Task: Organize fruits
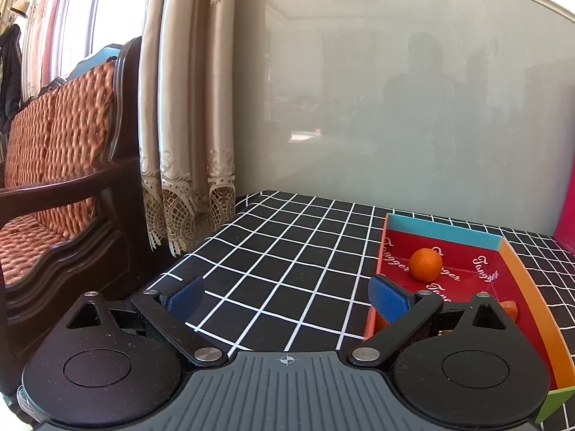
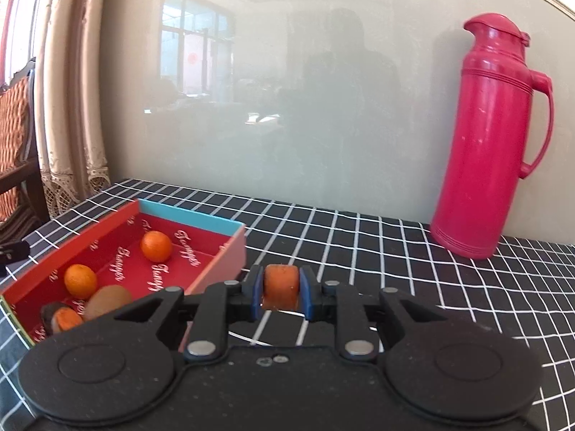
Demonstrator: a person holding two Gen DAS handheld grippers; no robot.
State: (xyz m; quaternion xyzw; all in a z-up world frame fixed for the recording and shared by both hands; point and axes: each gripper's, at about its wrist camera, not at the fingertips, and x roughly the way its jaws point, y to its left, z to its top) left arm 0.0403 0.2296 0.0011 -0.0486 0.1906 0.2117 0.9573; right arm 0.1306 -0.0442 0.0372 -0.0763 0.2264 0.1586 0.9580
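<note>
A red box (image 2: 215, 262) with a blue far wall lies on the checked tablecloth. In the right wrist view it holds two tangerines (image 2: 156, 246) (image 2: 80, 280), a brown kiwi (image 2: 107, 301) and a cut orange piece (image 2: 64, 318). My right gripper (image 2: 280, 292) is shut on an orange fruit (image 2: 280, 287) just right of the box, above the cloth. My left gripper (image 1: 287, 296) is open and empty left of the box (image 1: 517, 269), where one tangerine (image 1: 425, 264) shows.
A tall pink thermos (image 2: 492, 136) stands at the back right against the glossy wall panel. The table's left edge (image 1: 187, 251) borders a wooden woven-seat chair (image 1: 61, 165) and curtains (image 1: 187, 107).
</note>
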